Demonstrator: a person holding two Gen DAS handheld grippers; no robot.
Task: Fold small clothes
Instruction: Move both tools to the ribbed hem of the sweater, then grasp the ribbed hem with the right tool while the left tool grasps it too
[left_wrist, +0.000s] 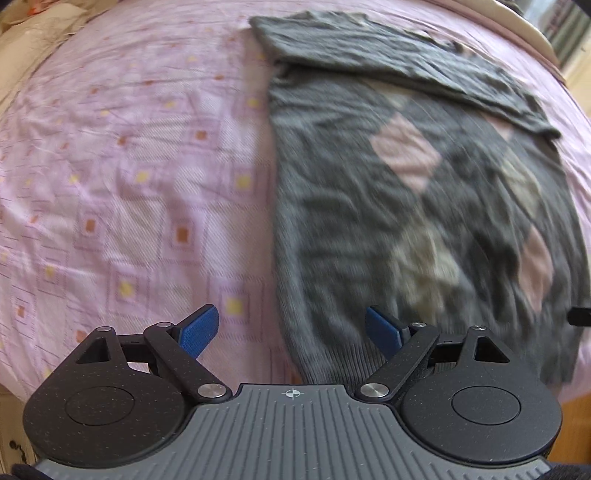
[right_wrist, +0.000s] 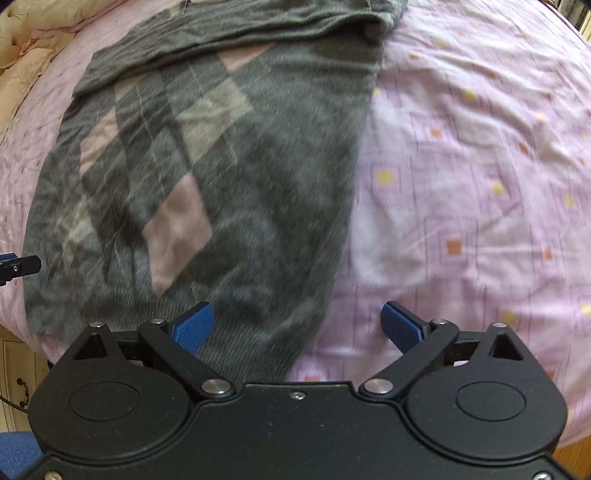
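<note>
A grey argyle sweater (left_wrist: 424, 206) is lying flat on the bed's pink patterned sheet (left_wrist: 129, 166), with one sleeve (right_wrist: 236, 33) folded across its top. The left claw (left_wrist: 291, 332) is hovering wide open over the hem's left corner, gripping nothing. The right claw (right_wrist: 297, 326) is also standing wide open and empty over the hem's right corner.

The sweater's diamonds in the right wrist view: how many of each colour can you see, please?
On the sweater, right wrist view:
Pink diamonds: 3 (one in the middle, one at the left, one partly under the folded sleeve)
Light grey diamonds: 2 (upper, lower left)
Total: 5
</note>
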